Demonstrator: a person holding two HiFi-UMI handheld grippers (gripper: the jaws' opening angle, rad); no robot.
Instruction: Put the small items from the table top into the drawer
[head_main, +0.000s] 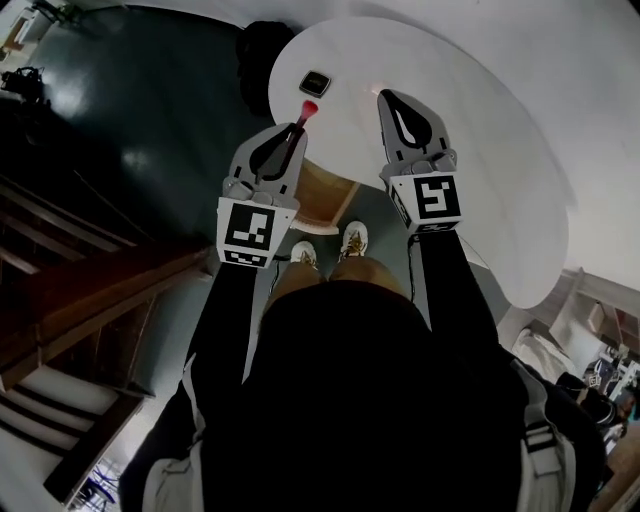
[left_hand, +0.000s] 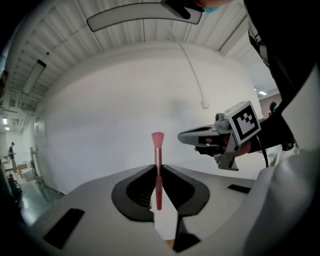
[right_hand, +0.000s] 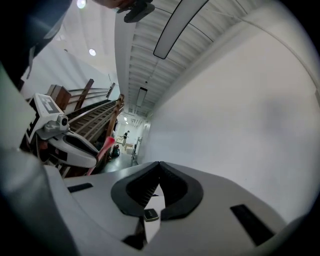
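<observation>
Head cam steeply down over table (head_main: 480, 120)

Head view is heavily fisheyed, edges bent and corners dark; the white surface (head_main: 480, 130) is bright, close to washed out, with a faint pink glare spot near its far edge; the dark floor (head_main: 150, 120) carries a pale sheen at upper left; the person's black sleeves (head_main: 225, 320) lose all detail. Both gripper views sit inside a round black vignette; a long ceiling light (left_hand: 142, 17) hangs overhead; the white wall (left_hand: 100, 125) is evenly lit, shadowless; the pink brush (left_hand: 157, 142) shows crisp against it.
</observation>
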